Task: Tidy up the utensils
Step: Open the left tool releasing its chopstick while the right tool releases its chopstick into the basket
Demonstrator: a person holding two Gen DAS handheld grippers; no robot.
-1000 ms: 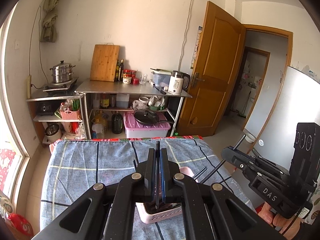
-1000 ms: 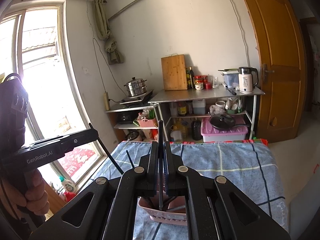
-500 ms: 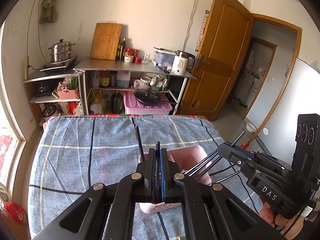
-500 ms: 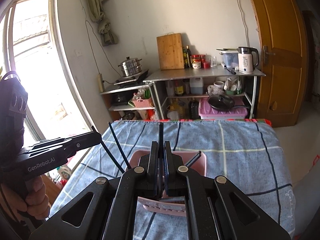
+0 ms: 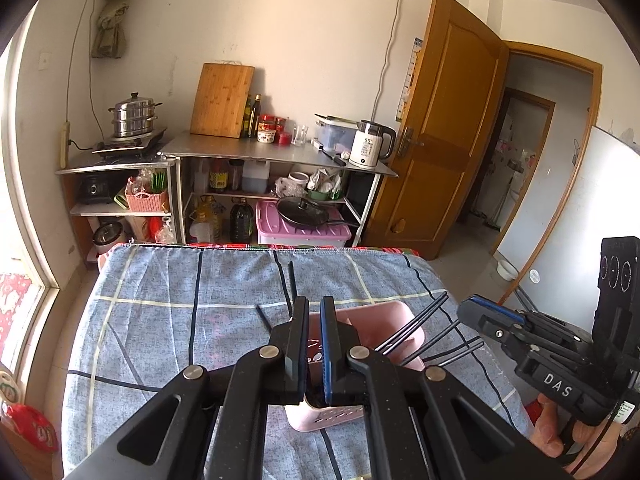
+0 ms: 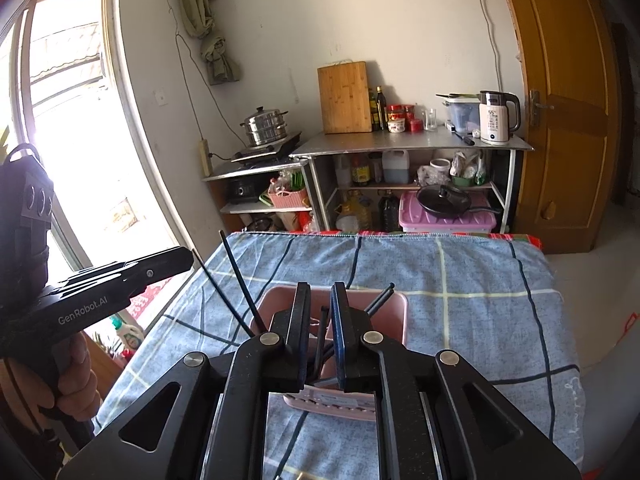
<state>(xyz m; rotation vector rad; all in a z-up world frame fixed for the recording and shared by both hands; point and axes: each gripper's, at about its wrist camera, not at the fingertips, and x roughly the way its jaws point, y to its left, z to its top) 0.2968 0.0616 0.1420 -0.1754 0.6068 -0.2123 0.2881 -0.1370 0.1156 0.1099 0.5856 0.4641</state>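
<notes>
A pink utensil basket (image 5: 374,320) stands on the blue checked tablecloth (image 5: 160,300); it also shows in the right wrist view (image 6: 394,308). Several black chopsticks (image 5: 416,326) lean out of it, and show in the right wrist view too (image 6: 240,284). My left gripper (image 5: 315,308) hovers over the basket's near left edge, its jaws a small gap apart and empty. My right gripper (image 6: 321,294) hovers over the basket, jaws slightly apart; a black chopstick (image 6: 320,336) stands loose in the gap, dropped into the basket.
Beyond the table's far edge stand steel shelves (image 5: 276,152) with a cutting board, kettle, pots and bottles. A wooden door (image 5: 440,120) is open at the right. A window (image 6: 68,120) is at the left.
Both grippers held a black chopstick shut; now both have opened slightly and the chopsticks have dropped into the basket. Both grippers tilted down toward the basket.
</notes>
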